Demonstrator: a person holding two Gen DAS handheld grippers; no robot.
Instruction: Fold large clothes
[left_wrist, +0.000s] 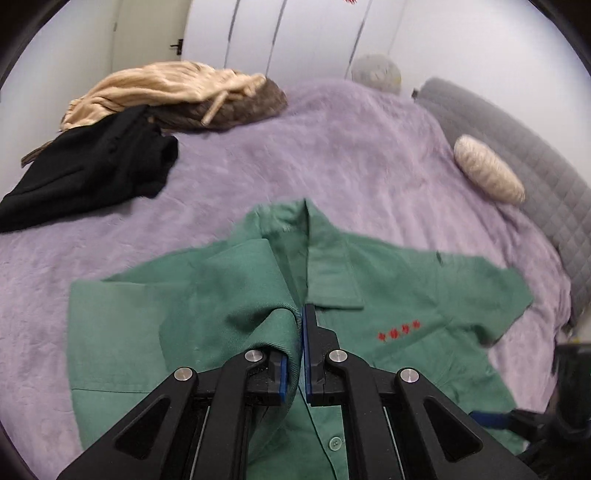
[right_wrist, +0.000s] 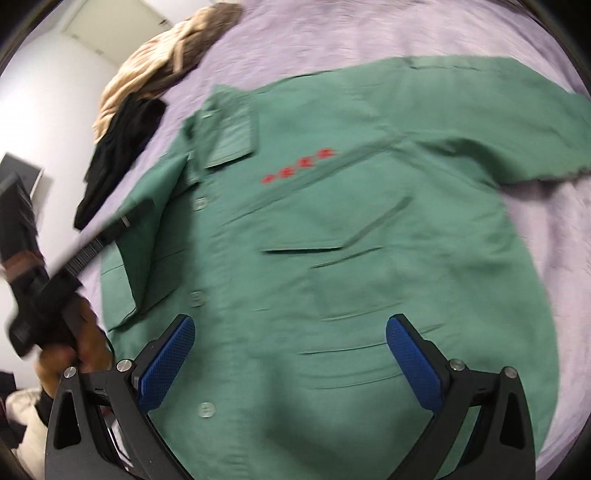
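On the purple bed cover (left_wrist: 332, 155), view by view:

Left wrist view, shirt: a green shirt (left_wrist: 424, 317) lies front up with its collar pointing away from the camera, red stitched marks on one chest side.
Left wrist view, claw: the left gripper (left_wrist: 301, 332) is closed on a raised fold of the shirt's front edge just below the collar; green cloth bunches over one blue pad and runs down between the two.
Left wrist view, surroundings: a black garment (left_wrist: 92, 173) and a beige and brown pile (left_wrist: 177, 92) sit well apart from the shirt, at the far side of the bed; a pale cushion (left_wrist: 487, 170) lies beside a grey quilted headboard (left_wrist: 517, 147).

Right wrist view, shirt: the shirt (right_wrist: 369, 258) fills the frame, buttons and chest pocket showing, somewhat blurred.
Right wrist view, claw: the right gripper (right_wrist: 290, 369) is spread wide over the shirt's lower front, nothing between its blue pads.
Right wrist view, other claw: the left gripper (right_wrist: 127, 218) reaches the shirt's folded front edge.
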